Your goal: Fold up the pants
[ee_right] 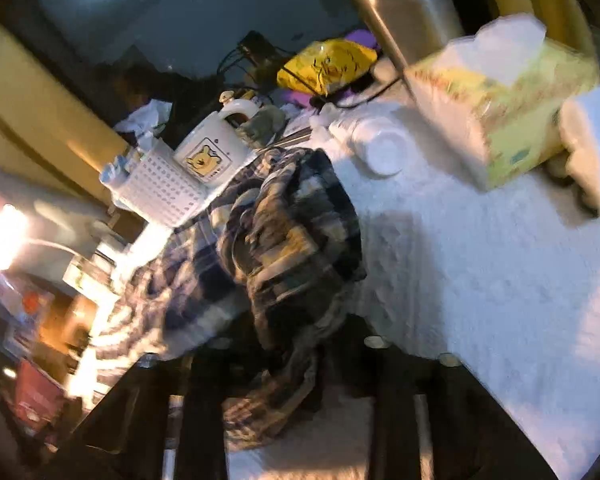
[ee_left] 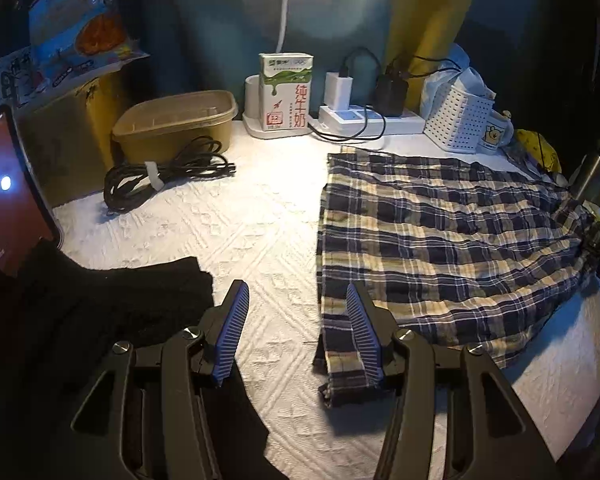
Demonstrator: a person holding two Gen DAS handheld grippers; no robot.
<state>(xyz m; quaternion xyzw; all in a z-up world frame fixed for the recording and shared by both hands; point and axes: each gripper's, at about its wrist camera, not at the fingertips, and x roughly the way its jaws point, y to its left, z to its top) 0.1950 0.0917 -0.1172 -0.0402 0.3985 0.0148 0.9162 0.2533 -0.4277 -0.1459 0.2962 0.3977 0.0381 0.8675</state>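
The plaid pants [ee_left: 440,240] lie spread on the white textured cloth [ee_left: 240,232], right of centre in the left wrist view. My left gripper [ee_left: 298,304] is open and empty, low over the cloth; its right finger [ee_left: 362,332] hangs over the pants' near left corner. In the blurred right wrist view the pants [ee_right: 284,240] are bunched and lifted between the dark arms of my right gripper [ee_right: 292,344], which looks shut on the fabric; its fingertips are hidden by the cloth.
A black garment [ee_left: 100,304] lies at the left by a tablet [ee_left: 4,208]. Coiled cable [ee_left: 160,176], brown tub [ee_left: 176,124], milk carton [ee_left: 286,92], power strip [ee_left: 364,118], white basket [ee_left: 456,120] and mug [ee_left: 496,132] line the back. A tissue box [ee_right: 496,108] stands to the right.
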